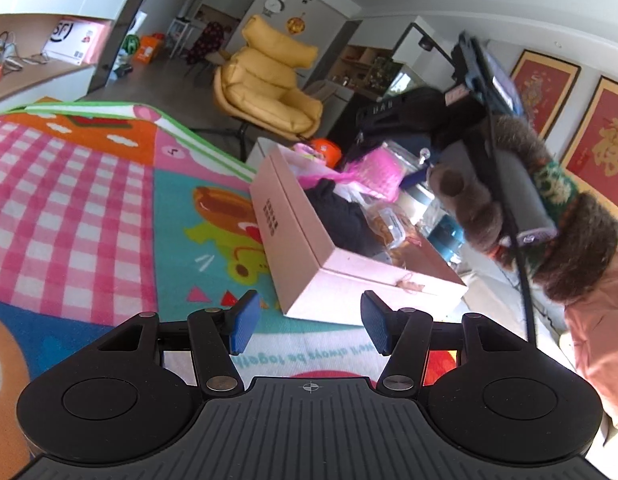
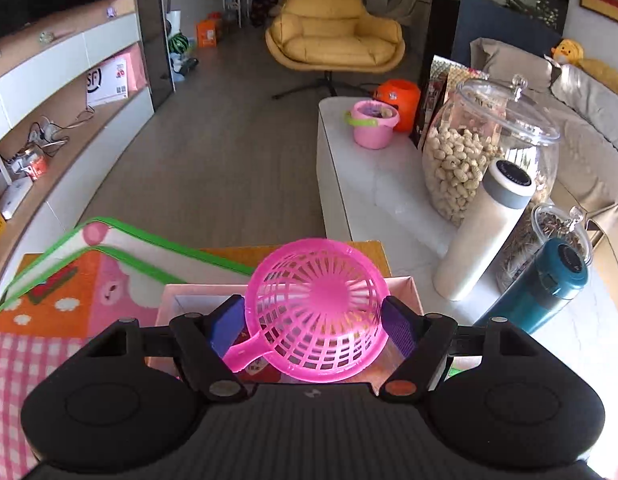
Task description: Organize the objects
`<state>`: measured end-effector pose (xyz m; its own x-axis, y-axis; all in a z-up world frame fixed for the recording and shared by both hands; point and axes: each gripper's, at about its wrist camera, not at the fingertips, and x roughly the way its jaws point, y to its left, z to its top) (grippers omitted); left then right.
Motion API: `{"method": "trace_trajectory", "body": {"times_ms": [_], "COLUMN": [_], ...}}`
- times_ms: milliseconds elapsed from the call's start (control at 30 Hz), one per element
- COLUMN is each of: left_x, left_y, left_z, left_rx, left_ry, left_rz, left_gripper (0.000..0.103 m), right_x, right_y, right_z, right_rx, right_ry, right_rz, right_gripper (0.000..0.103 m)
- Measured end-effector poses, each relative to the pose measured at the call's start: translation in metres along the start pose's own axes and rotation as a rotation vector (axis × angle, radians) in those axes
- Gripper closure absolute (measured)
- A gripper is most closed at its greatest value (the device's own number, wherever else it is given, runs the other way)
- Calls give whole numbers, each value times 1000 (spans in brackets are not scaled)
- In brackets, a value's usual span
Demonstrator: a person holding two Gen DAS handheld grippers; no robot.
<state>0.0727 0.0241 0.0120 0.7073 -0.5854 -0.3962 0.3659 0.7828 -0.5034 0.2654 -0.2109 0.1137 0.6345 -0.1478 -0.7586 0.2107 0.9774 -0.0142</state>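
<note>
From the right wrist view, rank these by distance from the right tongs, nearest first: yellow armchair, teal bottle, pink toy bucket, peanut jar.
Measured from the right tongs, shut on the pink basket:
1. Teal bottle, close by at right on the white table.
2. Peanut jar, farther back at right.
3. Pink toy bucket, near the table's far end.
4. Yellow armchair, across the floor, centre back.

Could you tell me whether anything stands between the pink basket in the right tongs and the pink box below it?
Nothing visible does. The right tongs hold the pink basket right above the open pink box. The box already holds other items, though.
</note>
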Motion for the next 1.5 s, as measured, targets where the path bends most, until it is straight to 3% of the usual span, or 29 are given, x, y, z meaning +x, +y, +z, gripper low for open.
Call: {"method": "trace_trajectory", "body": {"times_ms": [133,400,500,600,767,900,967,1033,1133,1233,1333,1400,1467,1500], "left_x": [1,3,3,8,41,72,84,89,85,74,56,46,41,39], "left_y": [2,2,-11,-29,-52,-48,-41,-37,-31,-22,2,22,42,52], "left_z": [1,10,24,37,54,63,62,60,61,64,70,74,82,84], "left_rx": [-9,-32,-5,50,182,180,180,191,218,232,199,178,149,136], "left_ry": [-4,-10,-27,-46,26,119,171,180,181,161,111,73,53,47], "left_rz": [10,58,83,131,231,267,313,350,376,428,488,546,588,575], "left_gripper": [43,43,43,43,43,43,43,34,28,27,26,9,0,0], "right_x": [-9,-79,-91,-87,-72,-75,-78,-76,-62,-58,-59,-56,-51,-49], "right_y": [-11,-60,-77,-92,-104,-107,-111,-112,-105,-91,-53,-23,3,13], "right_z": [-14,-82,-106,-113,-130,-159,-173,-181,-182,-175,-170,-166,-160,-157], "right_rx": [1,-108,-144,-112,-77,-119,-131,-154,-167,-173,-261,-328,-370,-378], "right_ry": [-15,-193,-241,-234,-211,-262,-277,-278,-257,-258,-280,-283,-282,-285], "right_rz": [38,141,131,154,209,256,283,278,239,314,333,332,321,316], "right_gripper": [24,21,16,16,11,11,17,23,31,29,28,27,26,26]}}
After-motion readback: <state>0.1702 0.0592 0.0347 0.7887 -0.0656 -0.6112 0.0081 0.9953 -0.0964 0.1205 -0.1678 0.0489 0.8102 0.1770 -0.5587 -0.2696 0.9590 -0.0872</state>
